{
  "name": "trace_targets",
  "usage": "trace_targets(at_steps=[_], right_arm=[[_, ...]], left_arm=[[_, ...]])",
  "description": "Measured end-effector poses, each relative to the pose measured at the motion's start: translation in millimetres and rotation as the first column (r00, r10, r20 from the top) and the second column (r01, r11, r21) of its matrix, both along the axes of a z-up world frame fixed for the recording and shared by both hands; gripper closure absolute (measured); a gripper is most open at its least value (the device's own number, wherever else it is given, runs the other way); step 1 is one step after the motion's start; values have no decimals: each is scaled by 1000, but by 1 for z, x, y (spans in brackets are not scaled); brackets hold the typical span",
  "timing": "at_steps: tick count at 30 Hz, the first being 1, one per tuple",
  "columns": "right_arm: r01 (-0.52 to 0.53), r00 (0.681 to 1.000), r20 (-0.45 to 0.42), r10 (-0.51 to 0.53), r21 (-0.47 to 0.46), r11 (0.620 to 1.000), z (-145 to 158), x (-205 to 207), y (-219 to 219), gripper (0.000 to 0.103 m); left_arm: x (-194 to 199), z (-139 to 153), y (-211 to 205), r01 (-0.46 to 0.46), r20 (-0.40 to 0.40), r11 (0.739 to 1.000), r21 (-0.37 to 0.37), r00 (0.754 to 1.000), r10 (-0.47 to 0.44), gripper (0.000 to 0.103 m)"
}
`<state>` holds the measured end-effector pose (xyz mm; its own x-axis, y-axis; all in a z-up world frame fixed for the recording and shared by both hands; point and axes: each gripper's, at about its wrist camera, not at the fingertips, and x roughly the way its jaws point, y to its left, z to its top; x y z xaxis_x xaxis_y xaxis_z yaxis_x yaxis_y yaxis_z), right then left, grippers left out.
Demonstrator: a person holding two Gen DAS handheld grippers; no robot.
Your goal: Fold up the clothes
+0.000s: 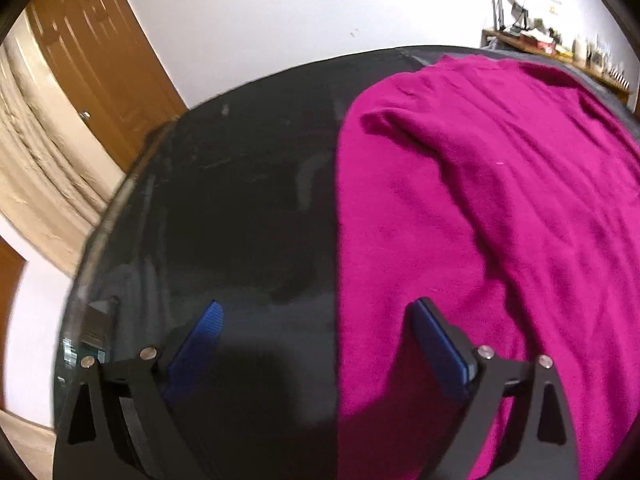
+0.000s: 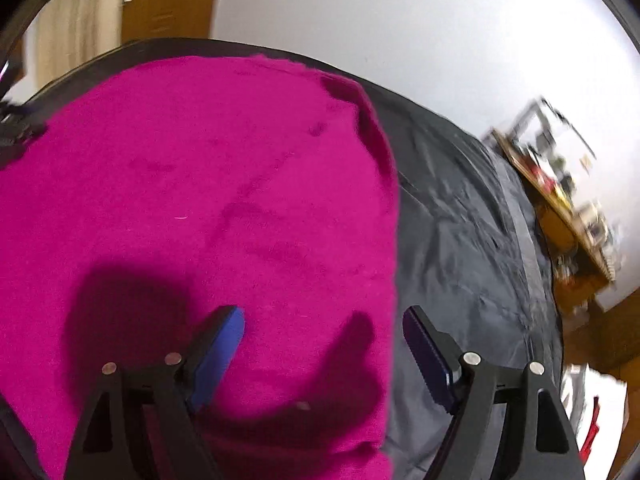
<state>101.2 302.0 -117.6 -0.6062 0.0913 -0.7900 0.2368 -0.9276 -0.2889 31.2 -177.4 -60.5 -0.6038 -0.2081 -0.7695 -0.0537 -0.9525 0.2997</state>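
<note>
A magenta knit garment (image 1: 500, 208) lies spread on a dark sheet (image 1: 240, 200), with a fold ridge near its upper left part. My left gripper (image 1: 320, 312) hangs open above the garment's left edge, one blue pad over the dark sheet, the other over the cloth. In the right wrist view the same garment (image 2: 200, 184) fills the left and middle. My right gripper (image 2: 324, 320) is open above the garment's right edge, its left pad over the cloth and its right pad over the grey sheet (image 2: 460, 240). Neither gripper holds anything.
A wooden door (image 1: 100, 60) and a pale curtain (image 1: 36, 168) stand at the left beyond the sheet. A cluttered wooden shelf (image 2: 568, 208) runs along the white wall at the right. The other gripper's dark body (image 2: 12, 128) shows at the left rim.
</note>
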Motion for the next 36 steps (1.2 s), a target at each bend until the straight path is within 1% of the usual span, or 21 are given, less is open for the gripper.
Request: trace_targets(at_steps=[2,4,6,8,10,12,14,16,17,21,24,26,27,28,29,30,32,34,36], right_arm=[[71,997,-7,-71,25,997,-2,-5,18,20],[115,993,-14,-115,32,993,-4,-8,36,18],[170,985,-31,-169,54,984,-6,-9,56,15],[216,976,-45,-213,71,974,-6,-11,75,15],[247,968,-63,-242,102,964,-8,-14,90,15],[273,961,-85,-262,153,950,-9,-19,100,15],[305,951,-106,-289,207,930,-8,-24,111,15],[342,939,-119,-322,236,910,-9,-35,127,15],[362,932,-119,-343,236,902,-8,-42,136,15],[413,911,-113,-397,250,876,-6,-58,155,15],[430,902,-116,-415,289,855,-3,-59,157,15],[443,896,-147,-418,310,841,5,-54,149,15],[426,904,-163,-394,290,857,12,-50,139,15],[393,918,-173,-358,255,884,21,-46,127,15],[357,929,-185,-321,220,908,29,-42,115,15],[319,939,-192,-284,187,929,35,-39,104,15],[227,964,-168,-205,123,966,39,-43,83,15],[168,979,-130,-155,91,982,33,-53,70,15],[152,985,-100,-142,104,983,21,-65,64,15]], left_arm=[[-4,-1,-3,-2,-2,1000,-16,1000,2,6],[-9,-1,-7,-5,-4,999,-32,1000,5,6],[-13,-2,-9,-9,-12,997,-71,1000,8,5],[-20,-3,-10,-23,-33,986,-168,999,17,5],[-30,-6,-11,-51,-53,962,-270,998,38,5],[-41,-6,-17,-66,-51,956,-285,997,53,6],[-47,-5,-19,-64,-39,960,-274,998,55,6],[-50,-6,-18,-58,-34,958,-279,998,50,6],[-51,-6,-18,-55,-33,958,-283,998,47,6],[-43,2,-22,-65,-28,980,-189,998,60,5],[-20,20,-19,-31,-59,997,-65,998,28,5],[-1,31,-12,7,-79,1000,15,997,-6,5],[9,34,-6,36,-81,999,36,996,-33,5],[18,35,2,65,-81,996,53,995,-60,5],[24,35,8,85,-80,995,52,994,-81,5],[28,33,15,103,-78,994,45,992,-99,5],[34,25,30,109,-67,994,8,992,-108,5],[36,15,37,99,-55,995,-6,994,-99,5],[31,3,29,56,-40,998,1,998,-55,5]])
